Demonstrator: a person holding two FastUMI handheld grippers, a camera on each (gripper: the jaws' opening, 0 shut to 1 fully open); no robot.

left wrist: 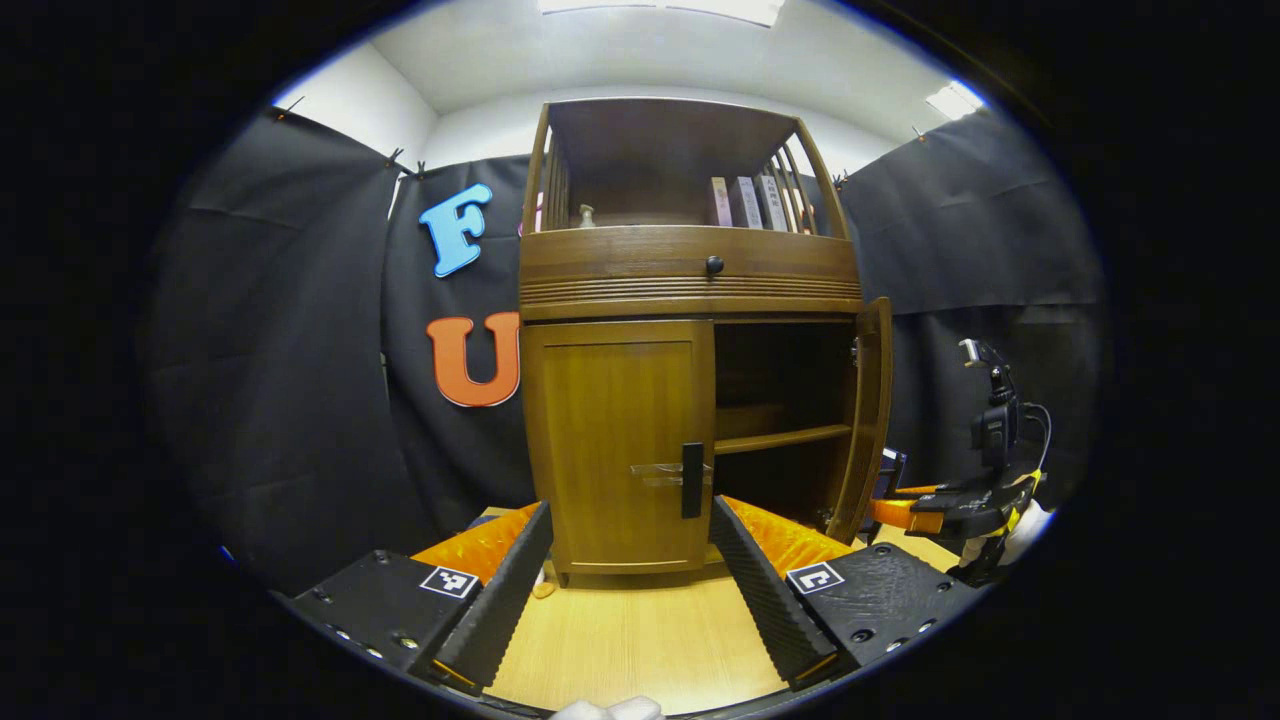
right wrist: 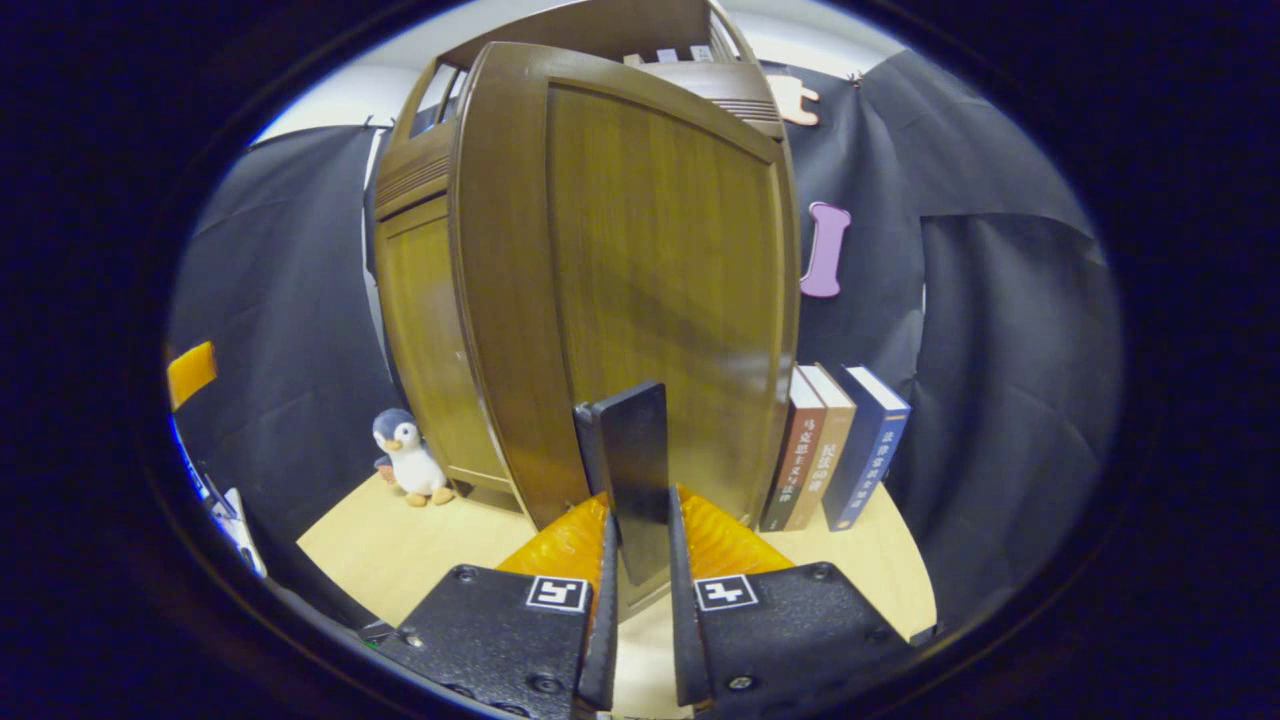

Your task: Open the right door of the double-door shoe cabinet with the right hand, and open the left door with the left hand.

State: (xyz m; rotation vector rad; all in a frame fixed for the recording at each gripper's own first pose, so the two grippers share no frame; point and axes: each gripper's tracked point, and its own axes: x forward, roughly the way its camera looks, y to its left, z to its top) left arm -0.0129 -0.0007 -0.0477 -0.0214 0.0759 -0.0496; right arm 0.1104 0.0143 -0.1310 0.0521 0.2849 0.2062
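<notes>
The wooden shoe cabinet [left wrist: 690,280] stands on a table straight ahead in the left gripper view. Its left door [left wrist: 615,440] is closed, with a dark bar handle [left wrist: 692,480] at its inner edge. My left gripper [left wrist: 630,512] is open just in front of that door, a short way from the handle. The right door [left wrist: 868,420] is swung wide open, showing a shelf inside. In the right gripper view that door [right wrist: 660,280] looms close, and my right gripper [right wrist: 640,545] is shut on its dark handle [right wrist: 635,450]. Farther off, the right gripper [left wrist: 945,512] sits beside the open door.
Three books [right wrist: 830,450] stand upright on the light wooden table [right wrist: 400,540] behind the open door. A penguin toy [right wrist: 410,462] sits by the cabinet's left foot. Above the doors are a drawer with a dark knob [left wrist: 714,265] and a shelf of books [left wrist: 745,203].
</notes>
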